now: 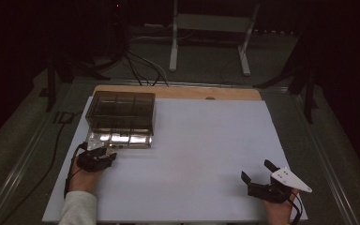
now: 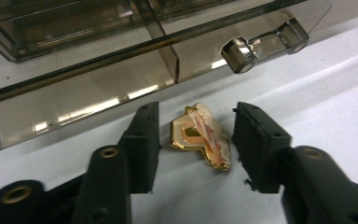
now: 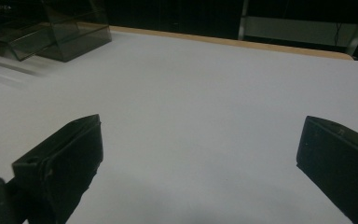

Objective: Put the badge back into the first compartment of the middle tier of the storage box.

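A small gold-rimmed pin badge [image 2: 201,135] with pink and cream enamel lies on the white table just in front of a smoky clear plastic drawer box [image 1: 121,117]. My left gripper [image 2: 196,140] straddles the badge with its jaws open, one finger on each side, not touching it. In the high view that left gripper [image 1: 98,157] sits at the box's front left corner. The box's lower drawer [image 2: 121,79] is pulled out, its knob [image 2: 240,53] toward me. My right gripper [image 1: 258,176] rests near the front right of the table, open wide and holding nothing.
A white sheet [image 1: 192,150] covers the table, with a wooden edge [image 1: 178,91] at the back. Cables [image 1: 140,70] and a white stand [image 1: 211,33] lie beyond the table. The box [image 3: 46,32] appears far left in the right gripper view.
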A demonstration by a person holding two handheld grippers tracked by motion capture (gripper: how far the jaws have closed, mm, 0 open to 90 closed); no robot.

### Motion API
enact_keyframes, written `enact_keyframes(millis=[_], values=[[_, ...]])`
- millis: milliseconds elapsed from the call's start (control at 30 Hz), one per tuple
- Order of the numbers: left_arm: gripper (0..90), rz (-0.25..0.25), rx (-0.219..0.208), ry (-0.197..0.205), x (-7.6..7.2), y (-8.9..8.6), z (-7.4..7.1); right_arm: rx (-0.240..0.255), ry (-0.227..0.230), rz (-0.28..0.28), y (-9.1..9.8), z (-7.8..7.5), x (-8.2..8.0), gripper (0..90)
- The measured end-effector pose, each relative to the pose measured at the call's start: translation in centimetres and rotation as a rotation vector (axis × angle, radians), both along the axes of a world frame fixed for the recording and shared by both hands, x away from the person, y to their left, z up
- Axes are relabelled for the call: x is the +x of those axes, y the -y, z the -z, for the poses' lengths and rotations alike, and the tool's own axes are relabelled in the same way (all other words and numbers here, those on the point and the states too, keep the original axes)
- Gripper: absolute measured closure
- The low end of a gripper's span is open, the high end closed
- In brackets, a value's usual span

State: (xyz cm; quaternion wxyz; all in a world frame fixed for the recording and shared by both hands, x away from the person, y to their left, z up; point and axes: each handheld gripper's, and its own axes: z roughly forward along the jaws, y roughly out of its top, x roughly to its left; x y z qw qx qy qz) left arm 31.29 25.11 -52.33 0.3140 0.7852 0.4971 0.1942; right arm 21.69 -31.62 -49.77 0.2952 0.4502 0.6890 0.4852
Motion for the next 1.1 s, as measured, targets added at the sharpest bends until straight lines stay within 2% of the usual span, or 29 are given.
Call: enact_keyframes(millis=[67,233,333,367,467,567,600,633,700,833,1100], values=[[62.1,0.003,0.005,0.003,-0.1,0.2,0.0,0.0,0.0,0.0,0.0,0.0,0.0,0.7],[63.0,0.01,0.009,0.009,-0.3,0.4,-0.2,-0.001,0.001,0.0,0.0,0.0,0.0,0.8],[67.6,0.008,0.005,0.015,-0.4,0.4,-0.3,0.001,0.001,0.002,0.1,0.0,0.0,0.8],[69.5,0.019,-0.012,0.017,-0.8,0.3,-0.6,0.001,0.001,0.002,0.1,0.0,0.0,0.8],[71.6,0.03,-0.013,0.018,-0.9,0.5,-0.6,0.001,0.001,0.001,0.1,0.0,0.0,0.8],[73.0,0.061,-0.034,0.029,-1.3,0.9,-1.0,-0.002,0.001,-0.002,0.0,0.0,0.0,0.8],[74.1,0.061,-0.034,0.029,-1.3,0.9,-1.0,-0.001,0.0,-0.001,0.0,0.0,0.0,0.8],[74.3,0.09,-0.033,0.014,-1.4,1.3,-0.9,0.0,0.0,-0.001,0.0,0.0,0.0,0.8],[74.2,0.111,-0.008,-0.002,-1.4,1.7,-0.6,0.001,-0.002,-0.001,0.0,0.0,0.0,0.8],[76.4,0.109,0.017,-0.008,-1.2,2.0,-0.3,-0.001,0.0,-0.004,0.0,0.0,0.0,0.8],[73.0,0.088,0.01,0.009,-0.7,2.3,-0.1,0.0,-0.005,-0.006,-0.1,0.0,0.0,0.8]])
